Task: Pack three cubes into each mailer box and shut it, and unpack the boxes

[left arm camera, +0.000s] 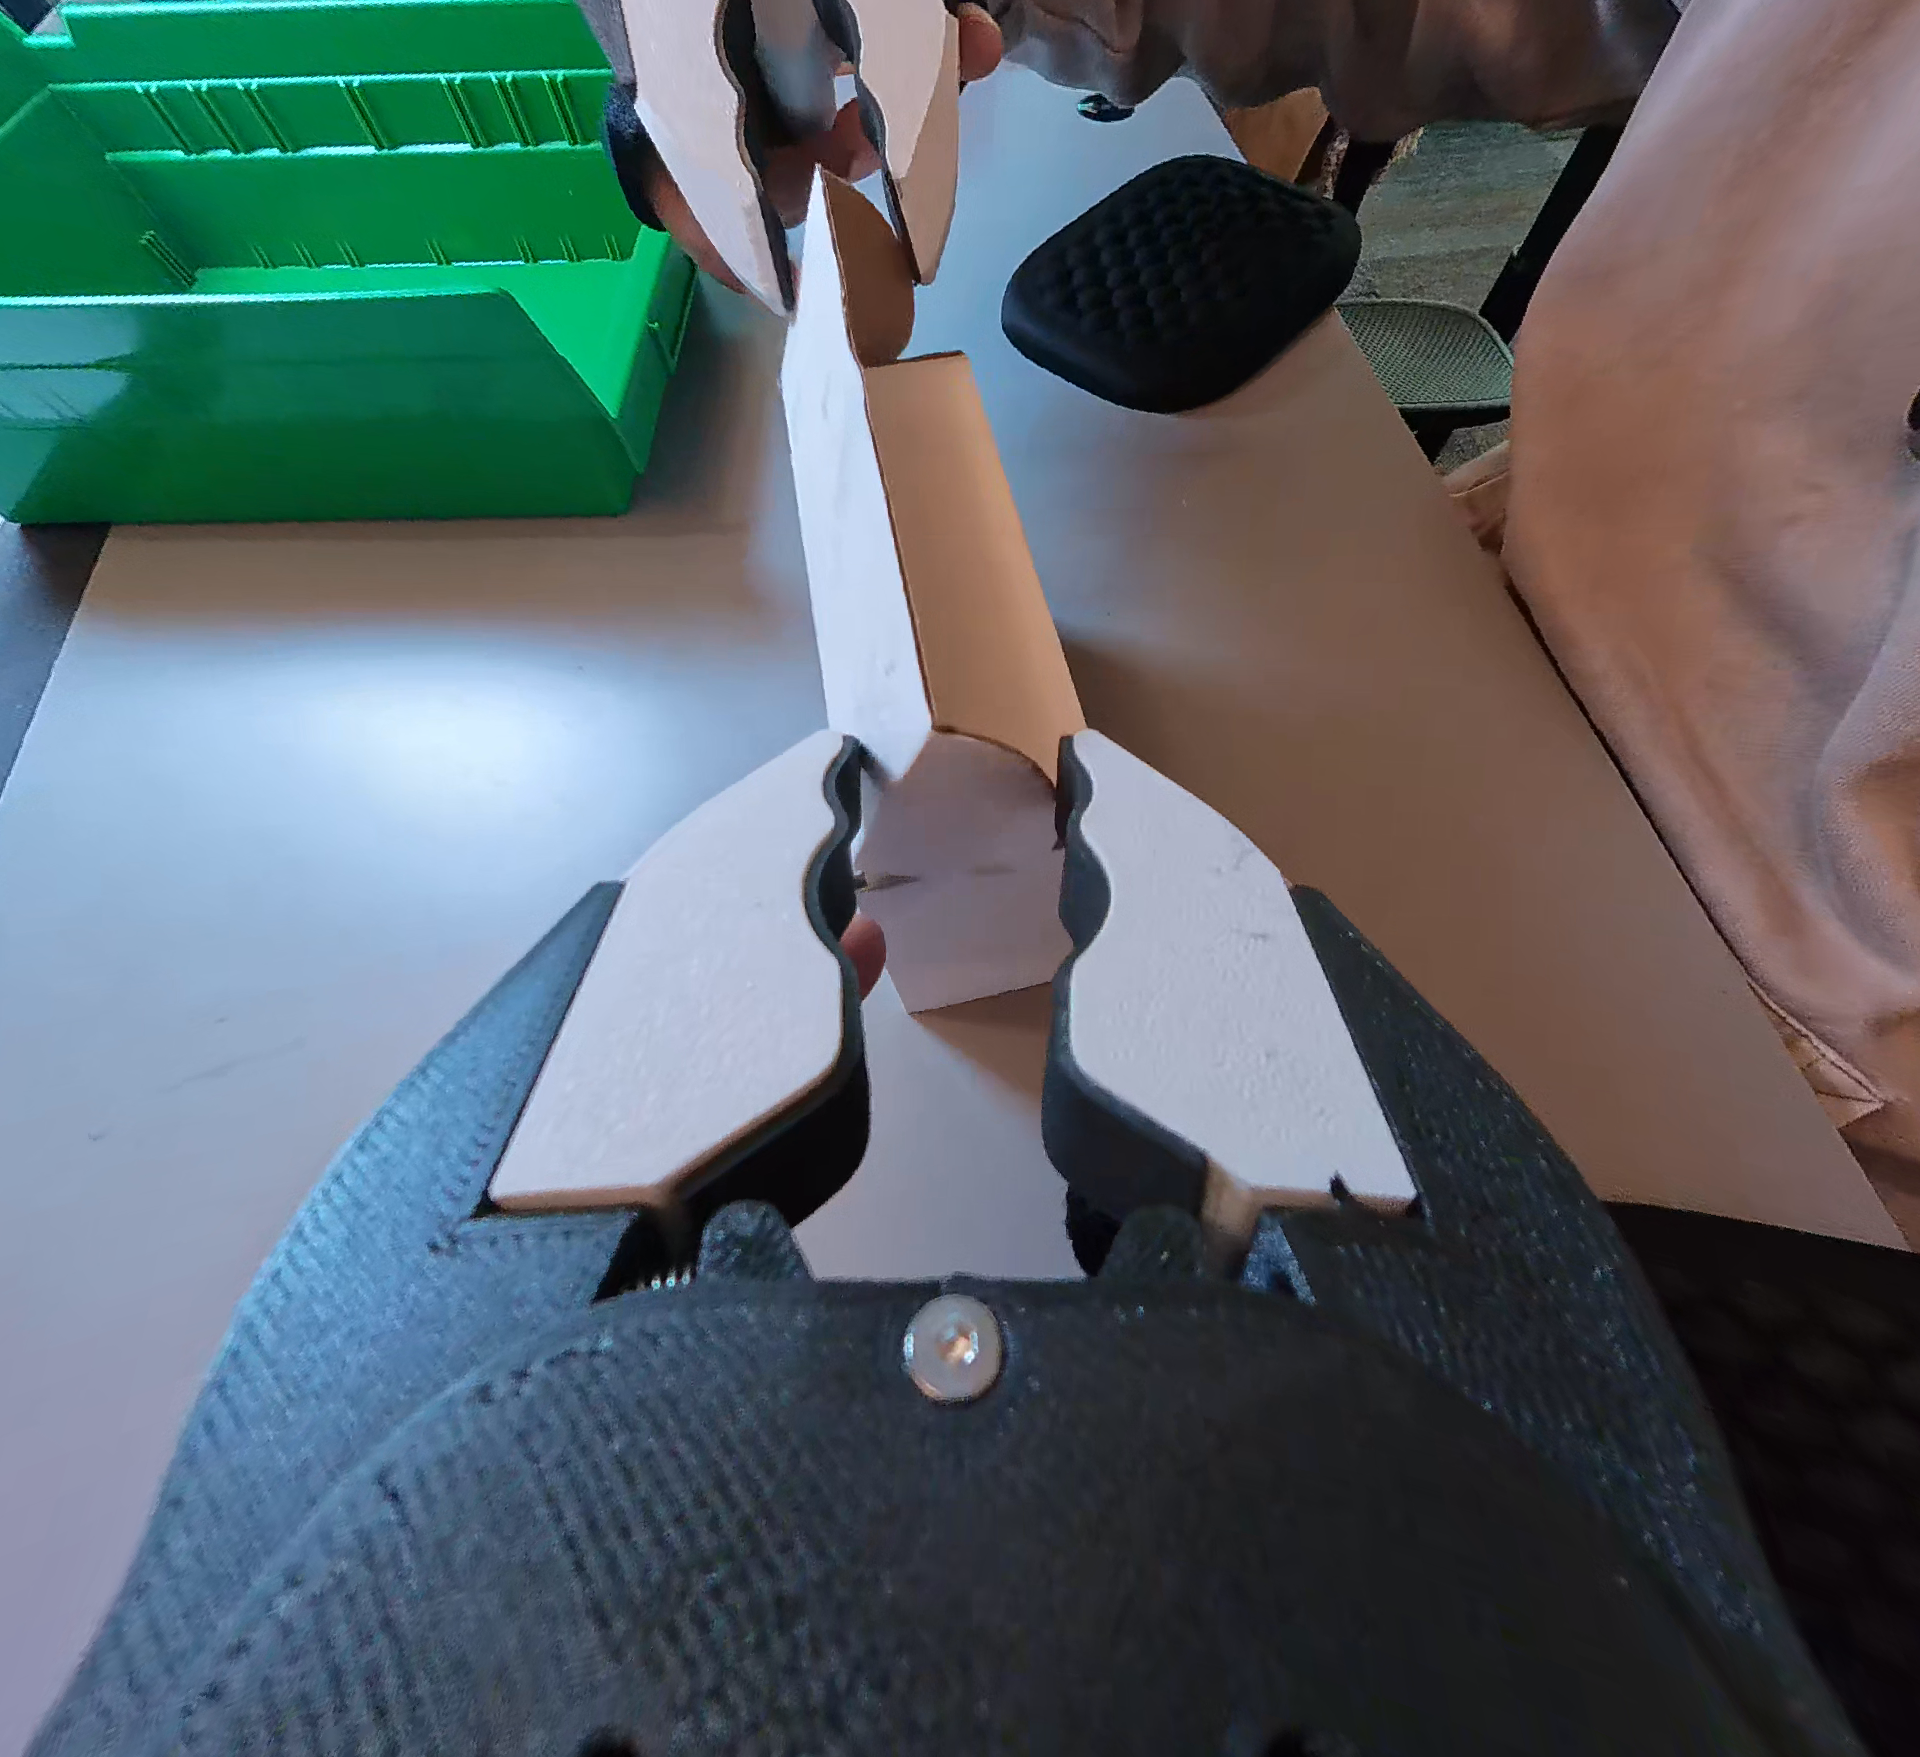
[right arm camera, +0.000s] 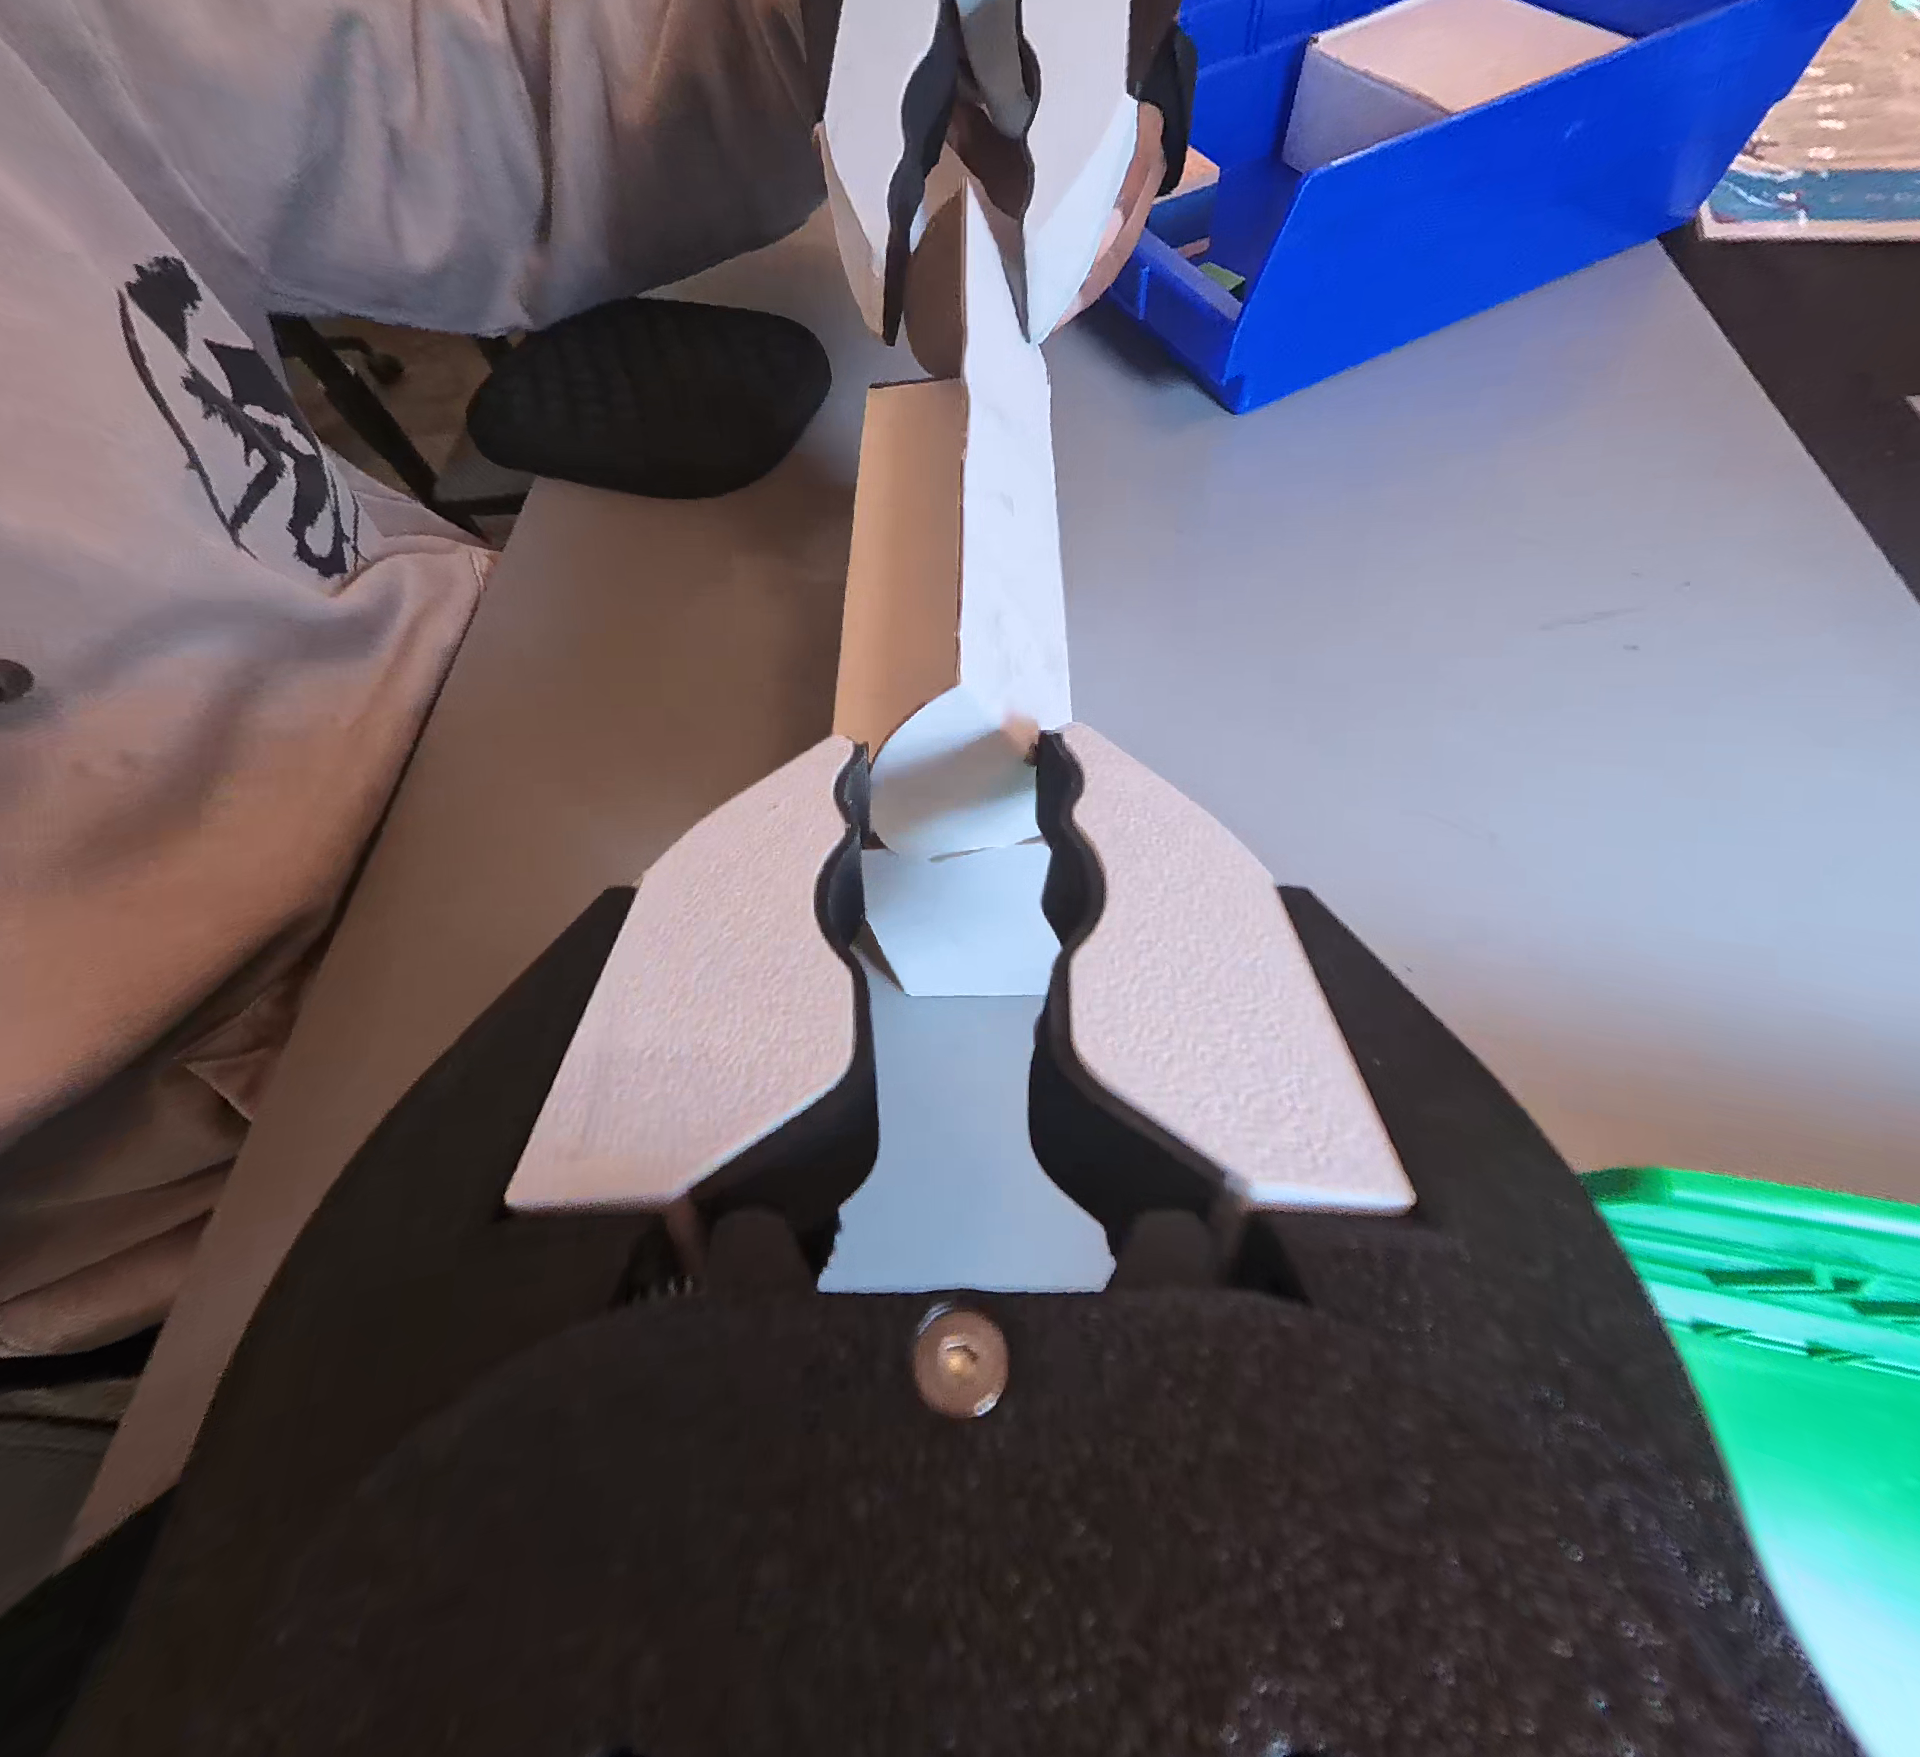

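A mailer box, white outside and brown inside, lies on the table between my two grippers, which face each other. Its lid panel (left arm camera: pixel 956 544) stands raised, with a white flap (left arm camera: pixel 842 512) running along it; it also shows in the right wrist view (right arm camera: pixel 1013 544). My left gripper (left arm camera: pixel 961 762) has its jaws partly open around the lid's rounded end tab (left arm camera: pixel 966 834). My right gripper (right arm camera: pixel 945 762) stands likewise around the opposite round tab (right arm camera: pixel 945 793). Each gripper shows far off in the other's view. No cubes are visible.
A green bin (left arm camera: pixel 312 305) stands on the table beside the right gripper's end. A blue bin (right arm camera: pixel 1455 180) holding a shut white box (right arm camera: pixel 1455 55) stands beside the left gripper's end. A black chair armrest (left arm camera: pixel 1184 284) and the person's torso (right arm camera: pixel 156 357) are at the table edge. The tips of one gripper are about 12 centimeters away from the tips of the other.
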`<state>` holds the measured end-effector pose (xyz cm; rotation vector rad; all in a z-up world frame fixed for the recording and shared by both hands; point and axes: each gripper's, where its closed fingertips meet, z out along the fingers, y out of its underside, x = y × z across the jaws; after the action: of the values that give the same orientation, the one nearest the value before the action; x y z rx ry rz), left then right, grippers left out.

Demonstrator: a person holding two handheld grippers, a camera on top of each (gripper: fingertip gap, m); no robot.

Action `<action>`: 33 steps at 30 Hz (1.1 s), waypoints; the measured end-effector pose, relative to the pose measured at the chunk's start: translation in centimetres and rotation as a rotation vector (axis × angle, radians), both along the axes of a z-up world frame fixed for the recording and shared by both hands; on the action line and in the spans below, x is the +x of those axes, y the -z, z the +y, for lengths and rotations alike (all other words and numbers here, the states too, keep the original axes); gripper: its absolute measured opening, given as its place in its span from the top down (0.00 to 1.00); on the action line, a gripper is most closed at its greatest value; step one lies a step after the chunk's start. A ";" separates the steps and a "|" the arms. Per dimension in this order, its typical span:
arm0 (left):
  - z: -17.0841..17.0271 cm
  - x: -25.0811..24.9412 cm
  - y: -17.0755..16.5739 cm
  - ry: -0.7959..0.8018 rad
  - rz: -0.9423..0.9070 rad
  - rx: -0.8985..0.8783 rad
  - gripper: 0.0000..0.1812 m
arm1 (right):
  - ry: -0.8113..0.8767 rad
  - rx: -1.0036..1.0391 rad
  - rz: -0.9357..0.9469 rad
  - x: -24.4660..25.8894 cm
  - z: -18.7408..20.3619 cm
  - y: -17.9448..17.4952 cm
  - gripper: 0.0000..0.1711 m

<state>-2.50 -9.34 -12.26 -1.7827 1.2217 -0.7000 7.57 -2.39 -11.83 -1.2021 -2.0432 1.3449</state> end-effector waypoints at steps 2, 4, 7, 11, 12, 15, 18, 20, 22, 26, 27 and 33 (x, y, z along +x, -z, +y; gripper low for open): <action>0.2 0.0 -0.2 -0.010 -0.008 -0.022 0.81 | 0.027 -0.028 -0.024 -0.1 0.0 -0.1 0.82; 0.7 -0.1 -0.3 -0.048 -0.022 -0.044 0.81 | 0.060 -0.068 -0.057 -0.3 0.2 -0.1 0.82; 0.9 -0.2 -0.4 -0.073 -0.046 -0.086 0.82 | 0.110 -0.123 -0.098 -0.5 0.3 -0.2 0.82; 0.9 -0.1 -0.4 -0.083 -0.058 -0.097 0.82 | 0.134 -0.138 -0.125 -0.6 0.2 -0.2 0.82; 0.8 -0.1 -0.4 -0.080 -0.056 -0.091 0.82 | 0.131 -0.123 -0.122 -0.5 0.1 -0.2 0.82; 0.6 -0.1 -0.3 -0.078 -0.053 -0.061 0.82 | 0.125 -0.063 -0.093 -0.4 -0.1 0.0 0.82; 0.3 -0.2 -0.2 -0.053 -0.047 -0.048 0.81 | 0.112 -0.022 -0.069 -0.3 -0.3 0.1 0.82; 0.3 -0.2 -0.1 -0.050 -0.032 -0.025 0.81 | 0.110 0.010 -0.051 -0.3 -0.2 0.2 0.82; 0.2 -0.1 0.1 -0.051 0.016 0.020 0.81 | 0.105 0.046 -0.042 -0.2 -0.3 0.3 0.82; 0.1 -0.1 0.5 -0.070 0.110 0.129 0.81 | 0.098 0.181 0.005 -0.1 -0.5 0.8 0.82; 0.0 0.0 0.7 -0.082 0.130 0.160 0.81 | 0.098 0.237 0.025 0.0 -0.6 0.9 0.82; -0.9 0.7 -0.8 -0.181 0.040 0.264 0.70 | 0.102 0.407 0.074 0.8 -1.3 0.5 0.70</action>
<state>-1.84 -10.28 -11.44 -1.6672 1.1063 -0.3817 8.40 -3.73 -12.32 -1.0397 -2.0423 0.8570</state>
